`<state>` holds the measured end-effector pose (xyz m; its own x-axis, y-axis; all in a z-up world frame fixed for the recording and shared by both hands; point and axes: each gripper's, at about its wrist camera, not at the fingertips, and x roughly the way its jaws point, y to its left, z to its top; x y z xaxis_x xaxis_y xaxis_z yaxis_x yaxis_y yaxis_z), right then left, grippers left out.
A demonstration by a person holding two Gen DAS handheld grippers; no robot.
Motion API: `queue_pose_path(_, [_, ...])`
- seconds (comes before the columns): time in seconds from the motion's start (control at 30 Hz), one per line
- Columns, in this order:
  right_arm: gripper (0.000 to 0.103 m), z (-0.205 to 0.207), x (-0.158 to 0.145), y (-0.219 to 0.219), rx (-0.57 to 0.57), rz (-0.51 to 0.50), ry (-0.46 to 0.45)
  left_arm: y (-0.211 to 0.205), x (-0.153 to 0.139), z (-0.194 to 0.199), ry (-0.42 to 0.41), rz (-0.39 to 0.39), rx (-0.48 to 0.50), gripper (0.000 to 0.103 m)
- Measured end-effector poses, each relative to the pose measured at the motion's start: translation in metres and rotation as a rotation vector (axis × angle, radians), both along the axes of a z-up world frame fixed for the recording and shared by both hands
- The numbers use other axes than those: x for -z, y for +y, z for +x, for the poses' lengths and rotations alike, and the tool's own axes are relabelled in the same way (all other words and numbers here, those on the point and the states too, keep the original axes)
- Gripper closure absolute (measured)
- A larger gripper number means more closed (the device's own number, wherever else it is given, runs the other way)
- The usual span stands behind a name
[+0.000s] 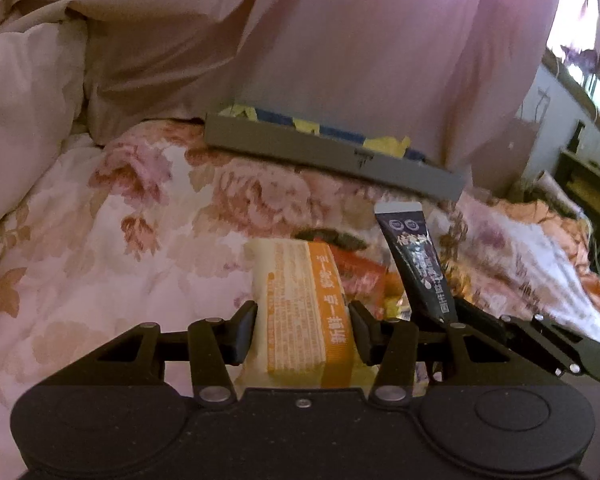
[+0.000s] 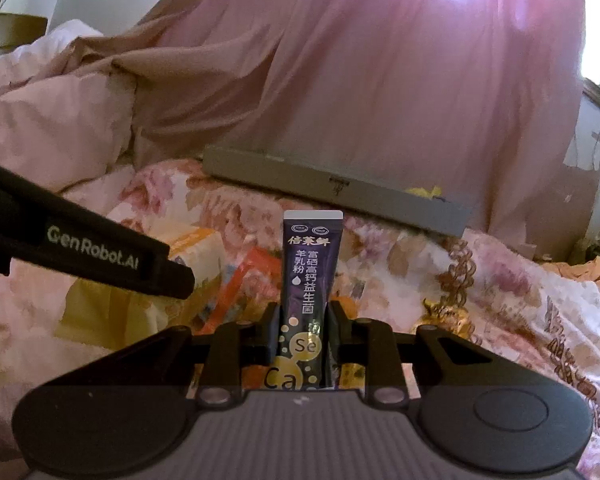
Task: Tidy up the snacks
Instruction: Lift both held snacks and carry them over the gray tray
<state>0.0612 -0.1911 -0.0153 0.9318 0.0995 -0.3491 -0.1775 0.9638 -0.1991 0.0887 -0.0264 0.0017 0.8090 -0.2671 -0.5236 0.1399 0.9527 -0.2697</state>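
The left hand-held gripper (image 1: pixel 304 320) is clamped on a cream and orange packet (image 1: pixel 300 312), one pad against each long side, and the packet sticks out forward past the fingertips. The right hand-held gripper (image 2: pixel 304 328) is clamped on a dark purple sachet (image 2: pixel 310 276), which stands upright between its pads with its white sealed end on top and gold circles low on its face. In the left wrist view the sachet (image 1: pixel 416 260) leans just to the right of the packet, with the right hand-held gripper (image 1: pixel 452 320) holding its lower end.

Under and just beyond both hand-held grippers, more snacks lie in a small heap on the floral bedspread (image 1: pixel 140 208): a red-orange wrapper (image 1: pixel 360 272) just ahead of the left one, between packet and sachet, and a gold foil piece (image 2: pixel 448 312) to the right of the right one. Their kinds are too blurred to tell.

Farther ahead of both hand-held grippers a grey tray (image 1: pixel 332 152) rests on the bed, with yellow and blue packs (image 1: pixel 312 124) showing over its near wall. Behind the tray hangs a pink curtain (image 1: pixel 380 48); a pale pillow (image 1: pixel 24 108) lies well to the left.
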Motion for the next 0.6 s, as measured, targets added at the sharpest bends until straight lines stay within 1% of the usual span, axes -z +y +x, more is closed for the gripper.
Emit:
queue_pose_path(0.07, [0.075, 0.002, -0.005, -0.003, 0.002, 0.002, -0.016, 0.001, -0.005, 0.004, -0.007, -0.017, -0.010, 0.052])
queue_pose_path(0.23, [0.075, 0.013, -0.020, -0.013, 0.011, 0.032, -0.023, 0.008, -0.018, 0.022, -0.020, -0.063, -0.052, 0.052])
queue_pose_path(0.33, [0.075, 0.026, -0.034, -0.023, 0.022, 0.053, -0.039, 0.011, -0.029, 0.039, -0.049, -0.093, -0.078, 0.052])
queue_pose_path(0.43, [0.075, 0.050, -0.046, -0.031, 0.022, 0.075, -0.043, 0.012, -0.042, 0.059, -0.088, -0.103, -0.088, 0.052])
queue_pose_path(0.6, [0.075, 0.112, -0.073, -0.038, 0.012, 0.110, -0.046, 0.013, -0.069, 0.110, -0.159, -0.125, -0.108, 0.052])
